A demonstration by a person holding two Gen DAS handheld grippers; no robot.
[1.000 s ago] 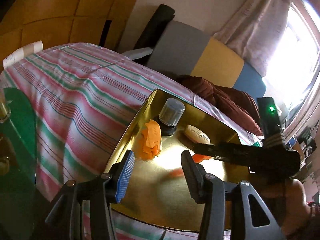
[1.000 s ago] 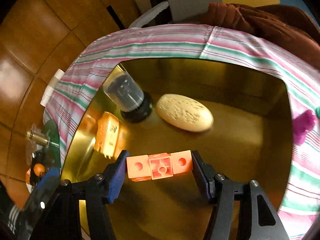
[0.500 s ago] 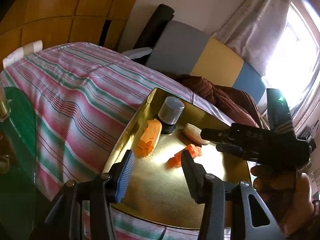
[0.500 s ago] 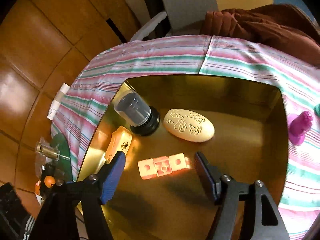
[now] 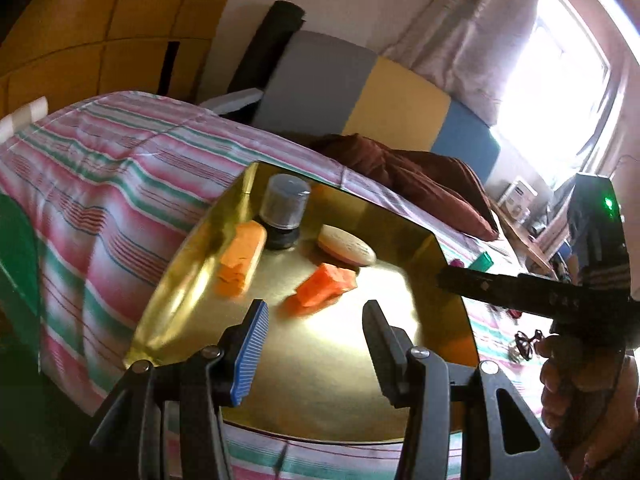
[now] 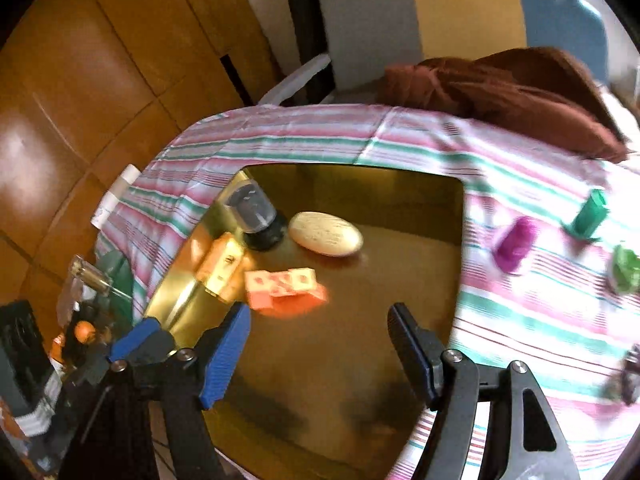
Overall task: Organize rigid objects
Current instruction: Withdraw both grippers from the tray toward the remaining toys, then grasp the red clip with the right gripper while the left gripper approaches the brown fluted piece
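Observation:
A gold tray (image 6: 352,392) (image 5: 320,380) lies on the striped cloth. In it are an orange block piece (image 6: 286,286) (image 5: 325,282), a yellow-orange block (image 6: 222,264) (image 5: 240,258), a cream oval soap (image 6: 326,234) (image 5: 347,245) and a dark jar with a clear cap (image 6: 256,216) (image 5: 285,210). My right gripper (image 6: 320,332) is open and empty above the tray's near part, behind the orange piece. My left gripper (image 5: 316,332) is open and empty over the tray's near edge. The right gripper's body (image 5: 520,288) shows in the left wrist view.
On the cloth right of the tray lie a purple piece (image 6: 516,244), a green piece (image 6: 588,216) and another green one (image 6: 626,270). A brown cloth (image 6: 508,92) lies at the back. A dark stand with small items (image 6: 84,320) is at the left.
My right gripper opened and let go of the orange block piece, which now rests in the tray. The right gripper then drew back and up. The left gripper stayed open.

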